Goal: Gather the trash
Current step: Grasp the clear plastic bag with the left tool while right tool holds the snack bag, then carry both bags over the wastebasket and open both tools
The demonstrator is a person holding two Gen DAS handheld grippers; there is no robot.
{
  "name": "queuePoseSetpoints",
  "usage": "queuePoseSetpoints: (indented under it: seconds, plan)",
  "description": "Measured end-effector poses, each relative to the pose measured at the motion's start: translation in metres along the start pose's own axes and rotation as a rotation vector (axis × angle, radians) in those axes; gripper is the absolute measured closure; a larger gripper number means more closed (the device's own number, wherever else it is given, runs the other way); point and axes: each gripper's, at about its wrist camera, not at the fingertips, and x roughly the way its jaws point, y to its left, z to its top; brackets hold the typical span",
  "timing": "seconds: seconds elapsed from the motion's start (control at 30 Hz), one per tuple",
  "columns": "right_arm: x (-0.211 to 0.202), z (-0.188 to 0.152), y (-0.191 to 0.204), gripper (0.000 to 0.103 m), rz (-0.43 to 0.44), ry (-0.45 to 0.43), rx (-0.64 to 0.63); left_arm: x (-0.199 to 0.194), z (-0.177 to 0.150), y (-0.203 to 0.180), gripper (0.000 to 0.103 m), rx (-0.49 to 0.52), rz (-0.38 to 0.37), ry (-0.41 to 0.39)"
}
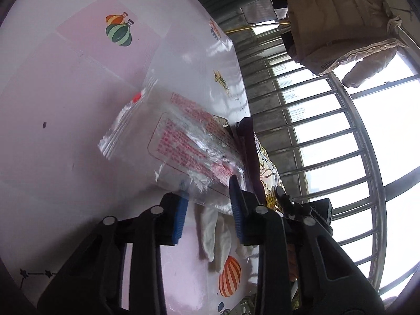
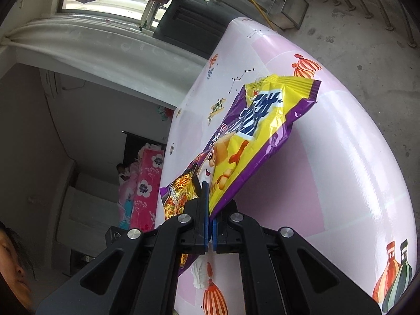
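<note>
The table (image 1: 52, 120) wears a glossy pink and white cloth printed with striped hot-air balloons, small stars and a grasshopper; light glints off it in streaks. On it lies a clear plastic bag (image 1: 183, 141), crinkled and shiny, with a zip strip along one end and blocks of small red print inside a rounded red outline. Under the bag's near edge, crumpled white tissue (image 1: 215, 236) spills toward the camera in soft folded lumps.

The left gripper (image 1: 210, 204) has black angular arms with silver rivets and ribbed blue pads (image 1: 179, 218). Its jaws stand well apart, one on each side of the bag's near end; the far pad appears to touch the plastic edge, but the near pad's contact cannot be told. The tissue lies in the gap between the pads, unheld.

The right gripper (image 2: 210, 218) is pressed tight on the lower edge of a snack bag (image 2: 252, 134), its two blue pads nearly meeting with only the thin foil between them. The snack bag is smooth, bright film, yellow with a purple border, a cartoon animal and large blue characters, and a crimped seal at its far end. It slants up from the pinch, above the tablecloth (image 2: 341, 157). In this view another white tissue lump (image 2: 200, 273) lies on the cloth just below the jaws.
</note>
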Motion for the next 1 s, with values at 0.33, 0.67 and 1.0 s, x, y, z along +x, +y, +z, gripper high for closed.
queuePoseSetpoints:
  seconds: [0.33,0.67,1.0]
  plan:
    - [-0.016,0.004,0.005,0.101,0.089,-0.045,0.042,-0.017,0.004,-0.010,0.100,0.008,-0.073,-0.074]
    - [-0.051,0.004,0.054,0.101,0.178,-0.133,-0.032,-0.062,0.003,-0.055,0.102,0.136,-0.148,-0.181]
    - [-0.110,-0.002,0.080,0.101,0.187,-0.250,-0.091,-0.101,-0.006,-0.092,0.102,0.246,-0.197,-0.250]
